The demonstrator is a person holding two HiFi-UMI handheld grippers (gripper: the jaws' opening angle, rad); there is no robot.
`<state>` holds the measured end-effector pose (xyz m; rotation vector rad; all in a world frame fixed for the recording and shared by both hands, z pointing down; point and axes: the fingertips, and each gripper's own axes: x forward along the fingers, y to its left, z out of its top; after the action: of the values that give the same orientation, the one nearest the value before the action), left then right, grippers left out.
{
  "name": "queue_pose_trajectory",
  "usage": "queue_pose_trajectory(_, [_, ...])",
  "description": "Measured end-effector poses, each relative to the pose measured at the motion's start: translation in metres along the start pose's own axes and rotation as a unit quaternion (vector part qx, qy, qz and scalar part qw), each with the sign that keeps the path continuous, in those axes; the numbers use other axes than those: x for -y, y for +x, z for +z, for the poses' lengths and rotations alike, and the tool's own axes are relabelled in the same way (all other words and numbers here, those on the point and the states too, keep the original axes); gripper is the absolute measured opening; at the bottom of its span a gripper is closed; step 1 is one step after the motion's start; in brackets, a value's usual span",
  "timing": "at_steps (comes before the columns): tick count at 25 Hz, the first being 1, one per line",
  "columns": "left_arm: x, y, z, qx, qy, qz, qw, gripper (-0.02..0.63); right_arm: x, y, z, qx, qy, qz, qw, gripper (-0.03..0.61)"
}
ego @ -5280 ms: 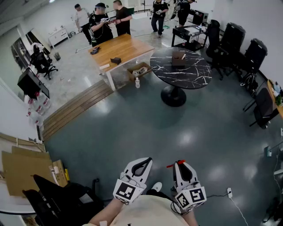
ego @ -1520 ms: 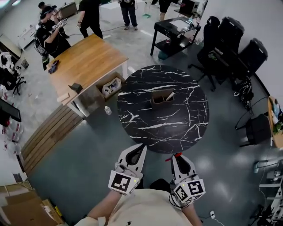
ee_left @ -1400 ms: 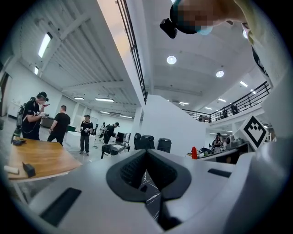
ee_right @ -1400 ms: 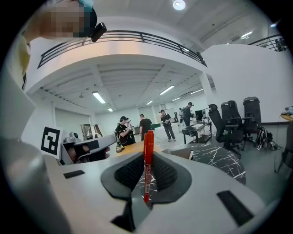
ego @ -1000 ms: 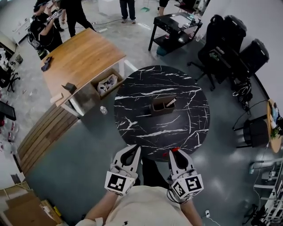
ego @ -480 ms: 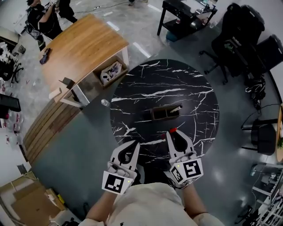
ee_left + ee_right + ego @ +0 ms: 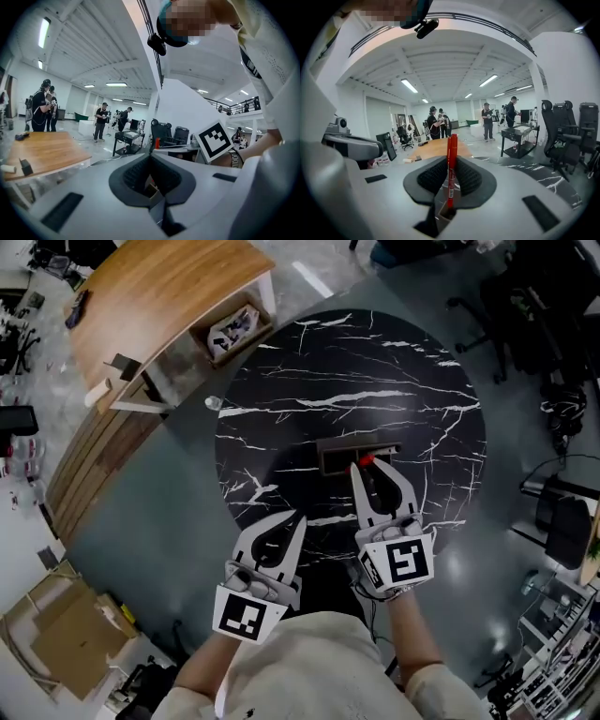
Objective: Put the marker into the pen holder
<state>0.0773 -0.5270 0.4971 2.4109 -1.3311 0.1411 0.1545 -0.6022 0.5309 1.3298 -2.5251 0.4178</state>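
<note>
Fingers point(image 7: 431, 178) first: on the right gripper point(image 7: 451, 160) we see them closed on the marker point(image 7: 451, 171), a slim red stick standing straight up between two black ribbed pads point(image 7: 469, 177). The grey shells around them are smooth and matte.

Over to the left gripper point(image 7: 151, 159): its fingers point(image 7: 127, 176) are brought together at the tips with nothing held, and the same ribbed rubber lines a lens-shaped hollow.

From the head view, the left gripper point(image 7: 294, 518) sits low, left of centre, over the near edge of the table point(image 7: 281, 381). That table is a round black slab veined in white like marble (glossy, too). The right gripper point(image 7: 372, 471) reaches further up the frame, and the marker's red tip point(image 7: 366, 460) shows right at the near wall of the pen holder point(image 7: 339, 454). We can't tell whether the two touch.

The pen holder is a low brown oblong box at the middle of the table, open on top and dark inside. There's a pale sliver at its right end, but we can't make out what it is.

At upper left there's a wooden desk point(image 7: 159, 287) with a warm grain, and an open cardboard box point(image 7: 234, 324) of small items is tucked beneath its edge.
</note>
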Motion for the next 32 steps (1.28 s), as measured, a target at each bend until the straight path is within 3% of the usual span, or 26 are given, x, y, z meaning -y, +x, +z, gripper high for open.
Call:
queue_pose_trajectory(9, [-0.023,0.014,-0.006,-0.001,-0.018,0.029,0.9994,0.008,0.003,0.018,-0.024,-0.025,-0.013,0.008,1.0,0.066])
queue_pose_trajectory(22, [-0.007,0.02,-0.008,-0.008,-0.012,0.012,0.9998,0.008,0.012,0.016,-0.023,-0.027,0.002,0.008,1.0,0.066])
queue_pose_trajectory(25, [-0.002,0.019,-0.006,-0.005,-0.01,0.008,0.9999,0.008,0.009,0.008,-0.021,-0.022,0.022,0.016,0.999,0.018])
queue_pose_trajectory(32, [0.005,0.01,-0.001,0.002,-0.009,0.002,1.0,0.008,-0.005,-0.007,-0.015,-0.022,0.016,0.022,0.999,0.017])
